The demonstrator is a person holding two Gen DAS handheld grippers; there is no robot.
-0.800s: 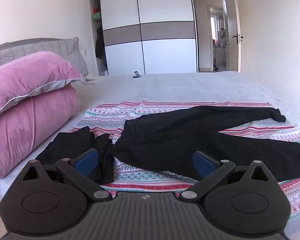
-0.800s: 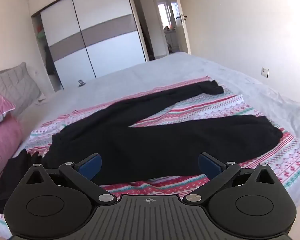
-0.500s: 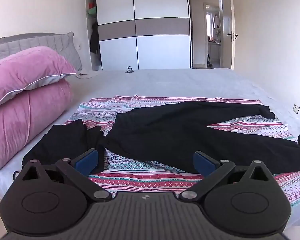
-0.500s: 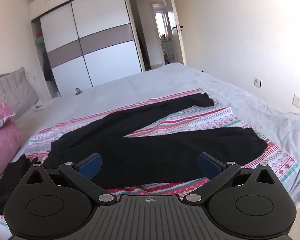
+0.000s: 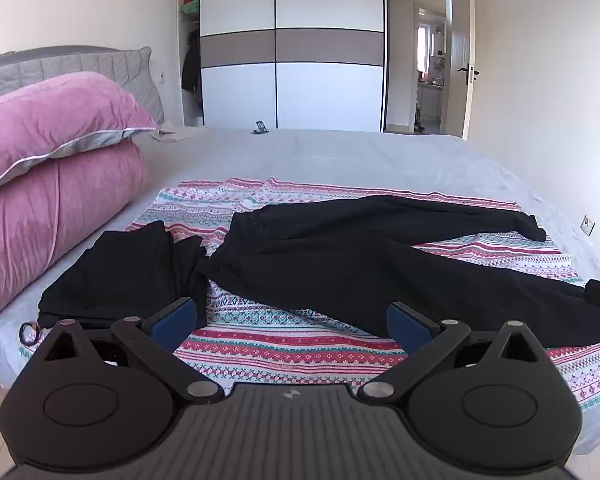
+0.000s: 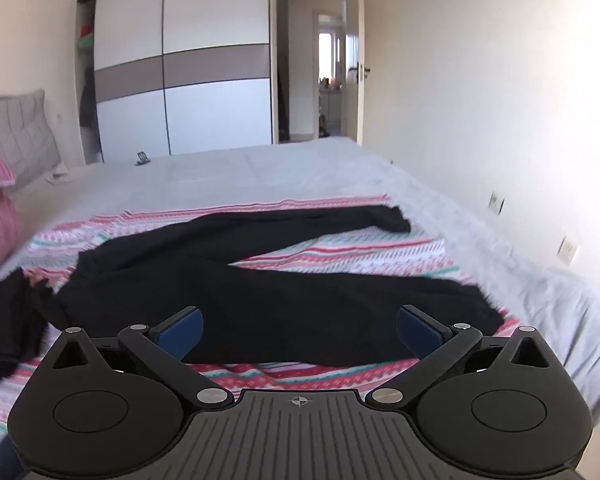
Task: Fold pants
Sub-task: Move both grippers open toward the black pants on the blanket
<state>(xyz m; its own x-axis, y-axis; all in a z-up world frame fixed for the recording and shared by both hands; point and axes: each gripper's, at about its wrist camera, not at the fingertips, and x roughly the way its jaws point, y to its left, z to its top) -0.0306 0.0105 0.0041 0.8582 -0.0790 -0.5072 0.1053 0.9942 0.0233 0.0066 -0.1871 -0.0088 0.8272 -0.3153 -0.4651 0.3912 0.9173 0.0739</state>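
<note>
Spread flat across a striped blanket [image 5: 284, 344], the black pants [image 5: 372, 264] lie unfolded on a grey bed [image 5: 340, 156]. They are plain dark fabric with a gathered elastic waistband toward the left and two long legs running to the right, splayed apart in a narrow V so that a wedge of the pink, white and teal pattern shows between them. Each leg ends in a cuffed hem; the far leg's cuff sits near the blanket's right edge.

The left claw [image 5: 292, 320] hangs above the near edge of the bed with its blue-padded fingers [image 5: 174, 318] spread wide and nothing between them. The waist and hip of the pants lie just ahead of it, not touching. The right claw [image 6: 300, 326] is likewise spread wide and empty (its view is slightly blurred), with the near leg of the pants [image 6: 284, 300] lying directly ahead of its fingers.

Left of the waistband, a second dark garment [image 5: 120, 276] lies in a loose pile, beside two stacked pink pillows [image 5: 52, 172]. A white and grey wardrobe [image 5: 292, 48] stands beyond the bed.

No brand, label or readable writing shows on the pants or either claw.
</note>
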